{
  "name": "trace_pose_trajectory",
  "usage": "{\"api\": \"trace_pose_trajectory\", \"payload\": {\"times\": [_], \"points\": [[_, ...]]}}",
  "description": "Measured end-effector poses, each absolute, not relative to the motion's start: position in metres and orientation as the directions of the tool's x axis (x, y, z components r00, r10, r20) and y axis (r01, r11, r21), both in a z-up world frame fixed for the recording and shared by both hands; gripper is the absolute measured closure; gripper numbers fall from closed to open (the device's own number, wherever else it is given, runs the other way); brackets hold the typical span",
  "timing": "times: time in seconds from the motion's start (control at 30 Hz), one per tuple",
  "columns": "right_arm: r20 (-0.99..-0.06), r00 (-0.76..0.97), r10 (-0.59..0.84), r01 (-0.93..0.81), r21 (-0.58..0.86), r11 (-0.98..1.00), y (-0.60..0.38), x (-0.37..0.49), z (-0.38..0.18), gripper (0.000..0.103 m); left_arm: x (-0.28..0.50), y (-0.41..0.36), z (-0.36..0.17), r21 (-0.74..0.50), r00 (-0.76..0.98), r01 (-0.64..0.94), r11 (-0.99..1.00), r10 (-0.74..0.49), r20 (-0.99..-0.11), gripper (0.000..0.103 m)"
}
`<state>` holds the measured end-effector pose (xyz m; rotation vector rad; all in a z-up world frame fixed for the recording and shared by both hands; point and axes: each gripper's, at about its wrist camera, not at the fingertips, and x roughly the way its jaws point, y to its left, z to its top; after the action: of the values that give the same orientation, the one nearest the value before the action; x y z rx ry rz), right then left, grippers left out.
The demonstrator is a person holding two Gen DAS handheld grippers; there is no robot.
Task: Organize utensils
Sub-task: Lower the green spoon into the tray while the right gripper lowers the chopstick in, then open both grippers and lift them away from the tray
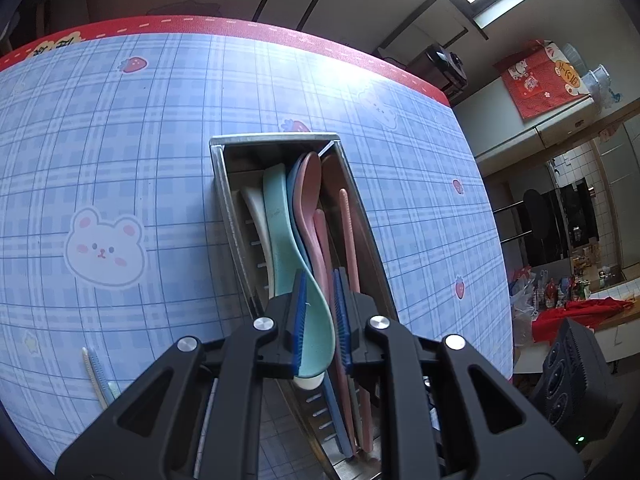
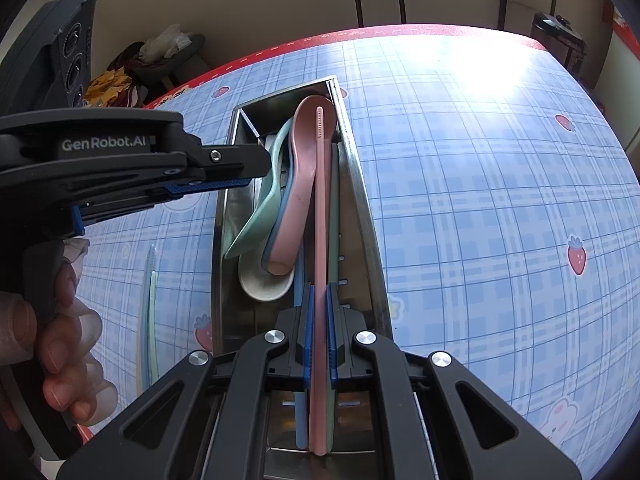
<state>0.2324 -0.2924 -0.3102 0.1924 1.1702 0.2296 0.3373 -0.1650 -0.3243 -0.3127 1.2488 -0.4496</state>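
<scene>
My left gripper (image 1: 320,312) clamps the mint spoon (image 1: 280,232) while my right gripper (image 2: 319,320) pinches the pink chopstick (image 2: 320,208), apparently to seat both in the steel tray (image 1: 224,184) below.

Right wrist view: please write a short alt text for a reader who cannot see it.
The right hand-held gripper is shut on a pink chopstick over a metal utensil tray holding pastel spoons. The left hand-held gripper reaches into the tray from the left, above a blue checked tablecloth.
</scene>
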Motion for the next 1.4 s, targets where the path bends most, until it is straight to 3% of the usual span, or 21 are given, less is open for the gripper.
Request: {"api": "trace_pose_trajectory", "payload": {"times": [0.13, 0.2, 0.37, 0.53, 0.93, 0.97, 1.0, 1.17, 1.23, 1.4], "points": [[-0.887, 0.369, 0.278, -0.087, 0.265, 0.96, -0.288, 0.23, -0.306, 0.096, 0.334, -0.153, -0.307, -0.45, 0.282, 0.175, 0.876, -0.482, -0.829, 0.082], [-0.886, 0.374, 0.274, -0.087, 0.261, 0.962, -0.288, 0.229, -0.302, 0.096, 0.331, -0.144, -0.297, -0.437, 0.305, 0.186, 0.88, -0.474, -0.826, 0.071], [-0.882, 0.39, 0.263, -0.087, 0.249, 0.964, -0.291, 0.225, -0.288, 0.095, 0.318, -0.114, -0.273, -0.384, 0.357, 0.214, 0.898, -0.437, -0.825, 0.06], [-0.878, 0.404, 0.258, -0.116, 0.231, 0.966, -0.289, 0.21, -0.275, 0.077, 0.293, -0.08, -0.257, -0.306, 0.405, 0.244, 0.92, -0.384, -0.83, 0.047], [-0.897, 0.4, 0.188, -0.192, 0.119, 0.974, -0.263, 0.167, -0.267, 0.049, 0.216, -0.008, -0.261, -0.219, 0.43, 0.238, 0.946, -0.305, -0.85, 0.042], [-0.899, 0.399, 0.18, -0.196, 0.108, 0.975, -0.261, 0.163, -0.268, 0.046, 0.211, -0.004, -0.265, -0.221, 0.424, 0.236, 0.946, -0.305, -0.853, 0.034], [-0.9, 0.4, 0.174, -0.199, 0.1, 0.975, -0.26, 0.159, -0.268, 0.043, 0.205, 0.0, -0.269, -0.223, 0.423, 0.234, 0.946, -0.305, -0.853, 0.019], [-0.88, 0.432, 0.2, -0.243, 0.1, 0.965, -0.25, 0.138, -0.262, 0.041, 0.179, 0.014, -0.283, -0.229, 0.408, 0.235, 0.945, -0.31, -0.859, 0.018], [-0.875, 0.436, 0.212, -0.267, 0.099, 0.958, -0.242, 0.131, -0.261, 0.047, 0.17, 0.019, -0.288, -0.227, 0.408, 0.23, 0.946, -0.306, -0.86, 0.008], [-0.871, 0.417, 0.261, -0.33, 0.122, 0.936, -0.221, 0.121, -0.261, 0.054, 0.153, 0.03, -0.298, -0.222, 0.409, 0.219, 0.95, -0.296, -0.863, 0.007]]}}
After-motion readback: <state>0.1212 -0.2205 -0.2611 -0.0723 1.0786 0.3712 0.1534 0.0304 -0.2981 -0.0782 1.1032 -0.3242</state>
